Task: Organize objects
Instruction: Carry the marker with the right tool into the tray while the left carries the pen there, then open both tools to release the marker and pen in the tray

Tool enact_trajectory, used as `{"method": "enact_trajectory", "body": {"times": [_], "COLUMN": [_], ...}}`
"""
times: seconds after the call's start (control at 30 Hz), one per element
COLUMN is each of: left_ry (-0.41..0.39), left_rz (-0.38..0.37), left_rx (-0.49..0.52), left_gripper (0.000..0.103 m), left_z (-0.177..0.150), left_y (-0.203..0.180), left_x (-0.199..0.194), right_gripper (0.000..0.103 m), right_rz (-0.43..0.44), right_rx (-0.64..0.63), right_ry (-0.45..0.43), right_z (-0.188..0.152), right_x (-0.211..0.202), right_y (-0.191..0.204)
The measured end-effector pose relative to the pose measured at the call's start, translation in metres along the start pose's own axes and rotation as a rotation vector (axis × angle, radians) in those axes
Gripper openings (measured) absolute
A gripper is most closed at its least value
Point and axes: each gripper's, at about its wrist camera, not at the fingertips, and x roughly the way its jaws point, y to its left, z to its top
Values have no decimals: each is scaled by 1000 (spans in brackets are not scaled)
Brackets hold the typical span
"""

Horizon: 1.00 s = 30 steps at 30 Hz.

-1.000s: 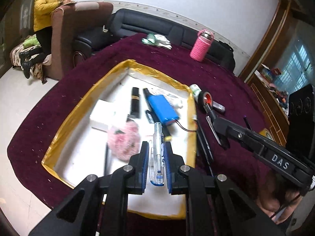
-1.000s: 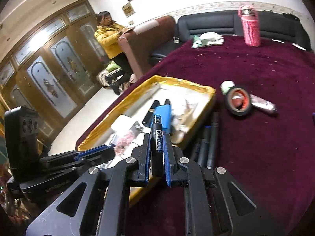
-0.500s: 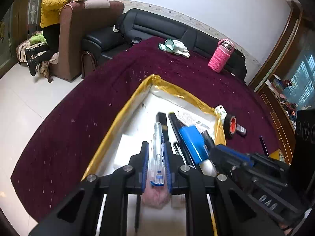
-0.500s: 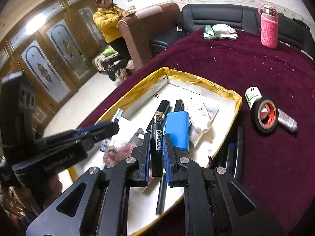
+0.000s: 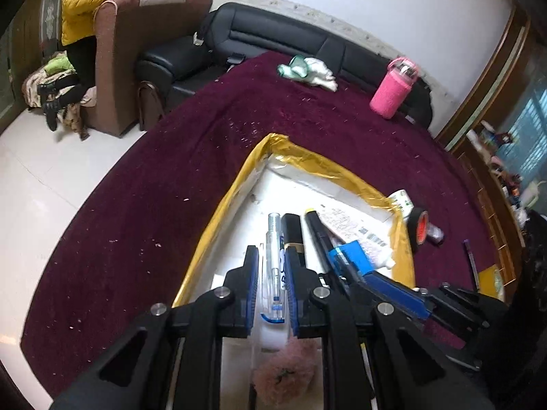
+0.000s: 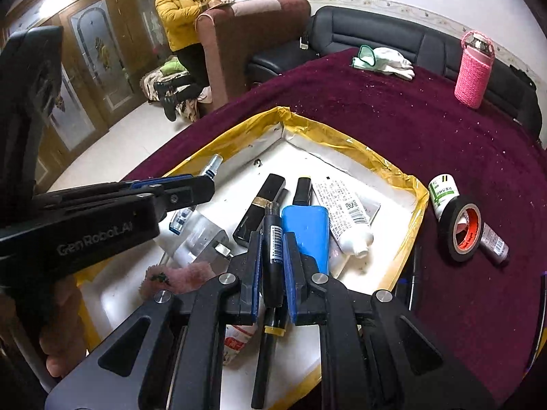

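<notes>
Your left tongs (image 5: 270, 278) pointed steeply downward, their 2 blue-padded fingers (image 5: 251, 273) drawn close and clamped on a clear pen (image 5: 275, 266). Your right tongs (image 6: 273, 266) tilted down at much the same angle, their 2 pads (image 6: 256, 266) pinched on a black pen (image 6: 273, 256). The 2 tools sat side by side, the left one's fingers reaching across the left of the right wrist view. Part of your left hand (image 6: 59, 328) showed beneath its tool's body.
</notes>
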Motion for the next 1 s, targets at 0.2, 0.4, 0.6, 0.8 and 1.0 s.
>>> {"method": "enact_trajectory", "body": {"times": [0.2,0.4,0.6,0.8,1.0], "left_ry": [61,81,99,23,-92], "left_rz": [37,27,42,17,47], "left_rx": [11,28,38,38,-3], "left_gripper": [13,14,14,15,54], "left_z": [7,5,5,5,-12], "left_y": [0,-1,-3,-3,-2], "left_x": [15,17,21,9,-24], "right_gripper": [12,12,12,13,43], "right_rz": [39,14,-5,63,151], "right_rx": [30,14,7,26,114], "right_ry": [-1,-2,-8,-23,-51], "right_z": [1,0,-1,-5,-21], "right_x": [1,2,0,-3,-24], "right_y": [-5,-2,-1,-7,-28]}}
